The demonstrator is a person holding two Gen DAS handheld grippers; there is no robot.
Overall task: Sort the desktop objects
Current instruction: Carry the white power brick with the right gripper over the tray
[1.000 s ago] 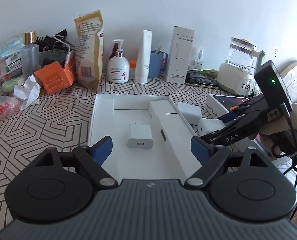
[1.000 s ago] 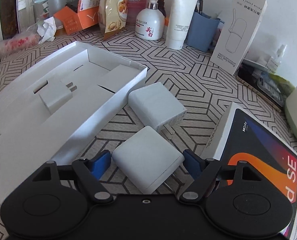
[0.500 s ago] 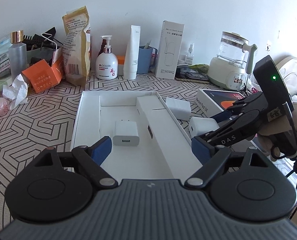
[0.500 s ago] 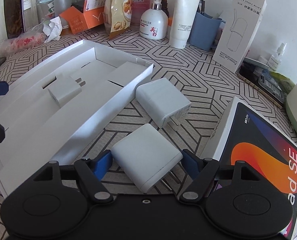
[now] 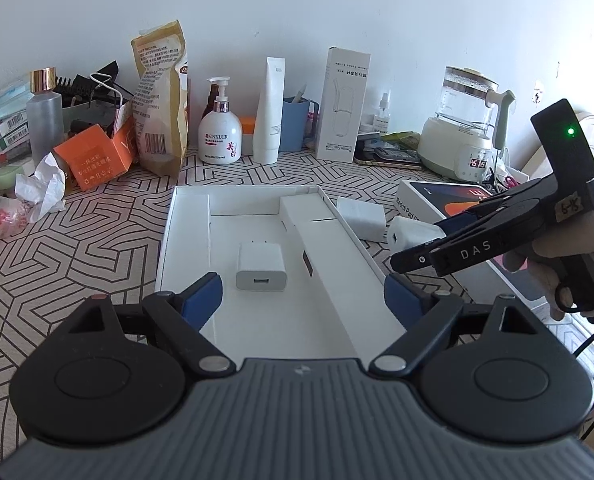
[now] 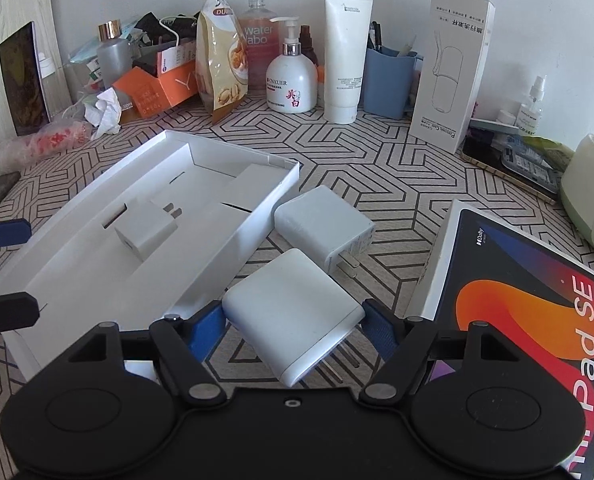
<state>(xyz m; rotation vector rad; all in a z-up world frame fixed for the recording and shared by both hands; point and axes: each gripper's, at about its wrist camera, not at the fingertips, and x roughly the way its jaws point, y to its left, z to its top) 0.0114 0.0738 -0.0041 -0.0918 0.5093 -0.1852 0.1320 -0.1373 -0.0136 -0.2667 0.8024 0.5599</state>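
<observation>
An open white box tray (image 5: 185, 216) (image 6: 233, 160) lies mid-table with a small white charger (image 5: 261, 267) (image 6: 145, 233) inside it. My left gripper (image 5: 303, 292) is open and empty, hovering over the tray's near end. My right gripper (image 6: 293, 320) is shut on a white charger (image 6: 293, 312) and holds it just right of the tray; it also shows in the left wrist view (image 5: 413, 232). A second white charger (image 6: 324, 229) (image 5: 361, 216) lies on the table beside the tray.
A Redmi Pad SE box (image 6: 517, 300) (image 5: 437, 200) lies at the right. Bottles, a snack bag (image 5: 161, 96), a tube, a blue cup, a tall white carton (image 5: 343, 100) and a kettle (image 5: 463, 128) line the back wall. An orange box and tissue sit at left.
My right gripper has closed on the near charger and lifted it slightly. My left gripper has drawn back and risen a little over the tray.
</observation>
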